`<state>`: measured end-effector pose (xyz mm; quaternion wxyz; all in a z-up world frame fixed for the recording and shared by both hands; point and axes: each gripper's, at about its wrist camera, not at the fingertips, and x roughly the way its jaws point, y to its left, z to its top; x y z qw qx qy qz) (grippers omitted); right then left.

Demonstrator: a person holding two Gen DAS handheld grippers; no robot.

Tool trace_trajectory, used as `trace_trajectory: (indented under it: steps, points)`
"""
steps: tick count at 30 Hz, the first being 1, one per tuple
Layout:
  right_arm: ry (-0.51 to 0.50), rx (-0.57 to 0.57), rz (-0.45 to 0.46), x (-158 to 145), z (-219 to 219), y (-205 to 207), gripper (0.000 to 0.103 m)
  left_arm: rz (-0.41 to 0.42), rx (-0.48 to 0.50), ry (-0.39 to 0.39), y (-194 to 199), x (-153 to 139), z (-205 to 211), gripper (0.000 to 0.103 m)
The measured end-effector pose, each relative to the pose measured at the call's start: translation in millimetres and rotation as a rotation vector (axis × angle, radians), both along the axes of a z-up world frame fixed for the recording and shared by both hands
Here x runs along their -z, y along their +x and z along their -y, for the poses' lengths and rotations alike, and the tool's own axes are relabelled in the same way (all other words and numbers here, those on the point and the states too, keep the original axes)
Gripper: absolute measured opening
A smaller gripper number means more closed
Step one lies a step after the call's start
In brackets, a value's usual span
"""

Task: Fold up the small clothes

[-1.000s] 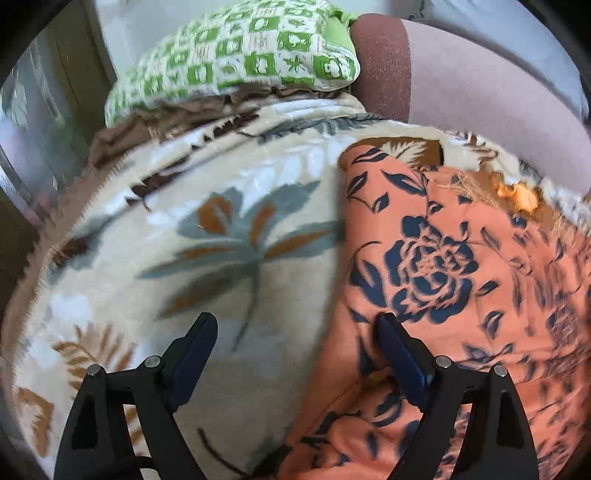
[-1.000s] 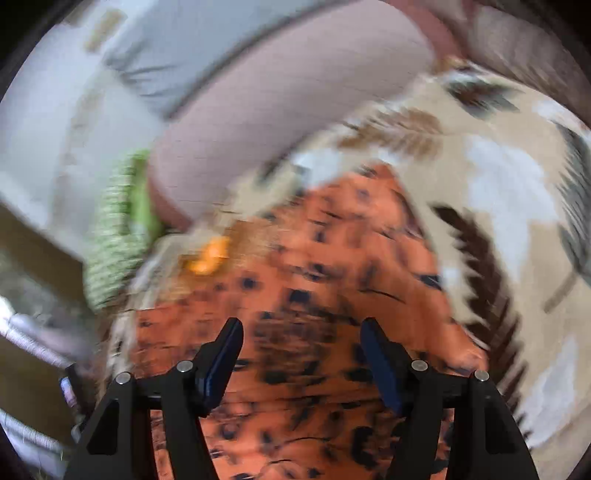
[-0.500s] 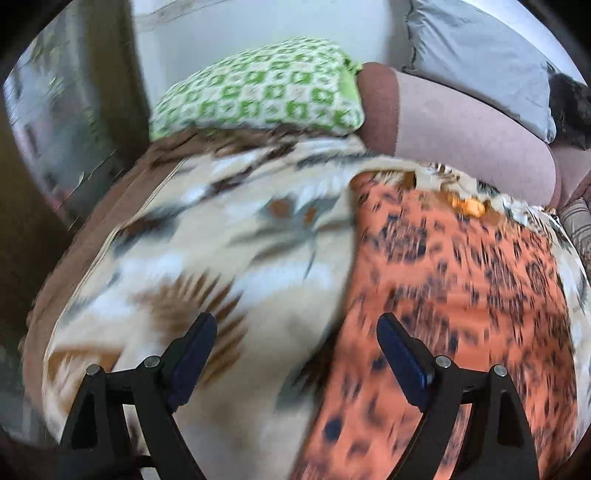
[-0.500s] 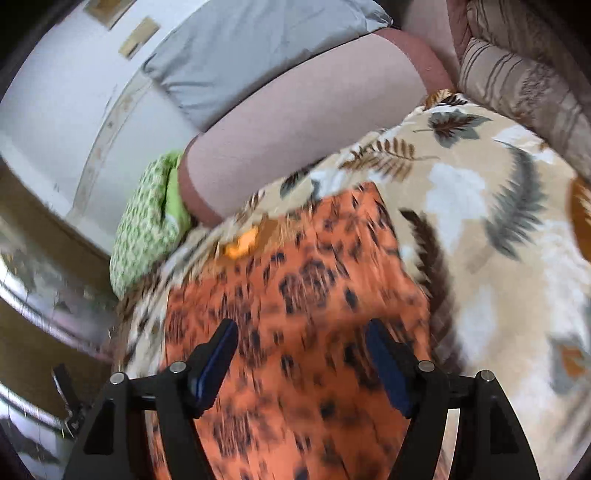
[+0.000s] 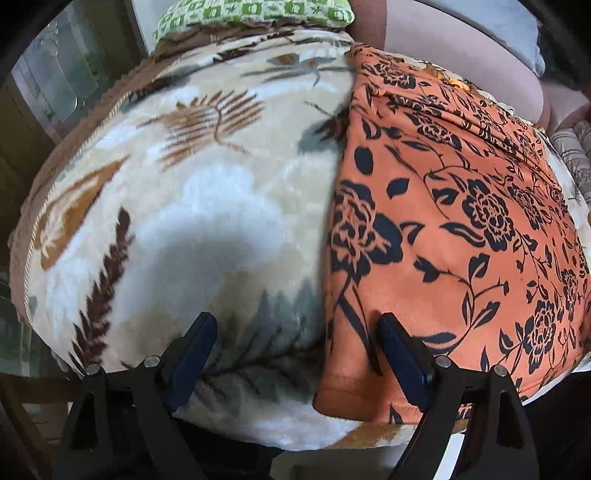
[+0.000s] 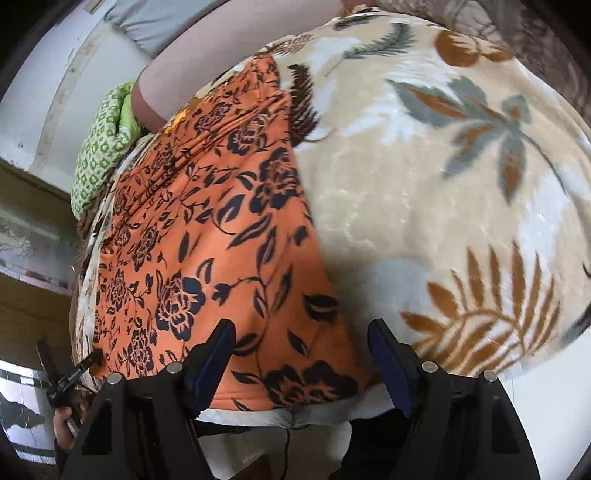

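Observation:
An orange garment with a dark navy flower print (image 5: 450,221) lies flat along the bed, its near hem at the bed's front edge; it also shows in the right wrist view (image 6: 207,236). My left gripper (image 5: 295,350) is open and empty, held above the garment's near left corner, its right finger (image 5: 402,358) over the hem. My right gripper (image 6: 301,358) is open and empty, held above the garment's near right corner. The left gripper shows small at the lower left of the right wrist view (image 6: 70,373).
A cream fleece blanket with leaf prints (image 5: 192,206) covers the bed (image 6: 443,192). A green checked pillow (image 5: 255,14) and a pink bolster (image 5: 454,48) lie at the far end. A grey cushion (image 6: 155,22) leans on the wall. The bed's front edge drops off right below both grippers.
Both grippers have pulled back toward the bed's near edge, away from the pillows. The garment now lies spread out flat. Both stay open.

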<state>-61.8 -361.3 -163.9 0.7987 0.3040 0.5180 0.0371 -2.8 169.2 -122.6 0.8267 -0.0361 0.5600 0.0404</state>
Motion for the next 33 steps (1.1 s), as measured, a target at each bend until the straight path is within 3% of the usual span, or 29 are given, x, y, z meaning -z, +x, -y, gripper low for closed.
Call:
trace_trajectory:
  steps: [2, 3, 4, 5, 6, 8, 12, 13, 15, 16, 19, 20, 21, 22, 23, 24, 26, 28, 33]
  points:
    - [0.029, -0.006, -0.012, 6, 0, 0, 0.076, -0.009, -0.003, -0.011, -2, 1, 1, 0.087]
    - [0.031, -0.009, -0.015, 8, -1, -1, 0.074, -0.005, 0.007, -0.020, -4, -1, 4, 0.075]
    - [0.032, -0.014, -0.008, 8, -3, -3, 0.062, -0.001, 0.024, -0.036, -5, -2, 6, 0.067]
    - [0.028, -0.020, 0.000, 6, -6, -4, 0.038, 0.003, 0.027, -0.046, -6, -4, 7, 0.048]
    - [0.018, -0.018, 0.003, 4, -8, -5, 0.034, 0.015, 0.022, -0.070, -9, -7, 7, 0.030]
    - [0.012, -0.016, 0.024, -1, -11, -6, 0.033, 0.011, 0.011, -0.113, -10, -5, 3, 0.021]
    - [0.036, 0.022, -0.025, 14, -7, 1, 0.035, 0.004, 0.000, -0.143, -9, -2, 1, 0.025]
    - [0.053, 0.031, -0.029, 15, -5, 2, 0.036, 0.001, 0.010, -0.153, -9, -3, 2, 0.030]
    - [0.074, 0.030, -0.002, 10, -3, 2, 0.059, -0.005, 0.028, -0.198, -11, -6, 0, 0.062]
    - [0.075, 0.027, 0.019, 7, -3, 2, 0.067, -0.003, 0.030, -0.207, -13, -7, 1, 0.066]
    - [0.088, 0.016, 0.027, 7, -5, 1, 0.063, 0.008, 0.035, -0.177, -16, -5, 1, 0.067]
    - [0.085, 0.011, 0.024, 8, -5, 1, 0.057, 0.003, 0.031, -0.174, -18, -4, 1, 0.058]
    - [0.083, 0.010, 0.023, 8, -5, 0, 0.051, -0.007, 0.029, -0.164, -18, -2, 1, 0.036]
    - [0.086, 0.011, 0.023, 8, -5, 0, 0.043, -0.007, 0.023, -0.142, -20, -2, 0, 0.027]
    - [0.087, 0.015, 0.025, 8, -4, -1, 0.038, -0.005, 0.024, -0.158, -20, -3, -2, 0.014]
    - [0.087, 0.018, 0.029, 7, -3, -2, 0.037, -0.006, 0.019, -0.196, -20, -4, -5, 0.008]
    - [0.095, 0.015, 0.034, 6, -3, -3, 0.021, 0.007, -0.002, -0.240, -21, -10, -13, 0.008]
    - [0.133, 0.014, 0.068, -3, -1, -6, 0.013, 0.058, 0.003, -0.240, -25, -26, -14, 0.008]
    - [0.284, 0.062, 0.192, -30, 15, -10, 0.010, 0.133, -0.005, -0.318, -32, -49, -19, 0.008]
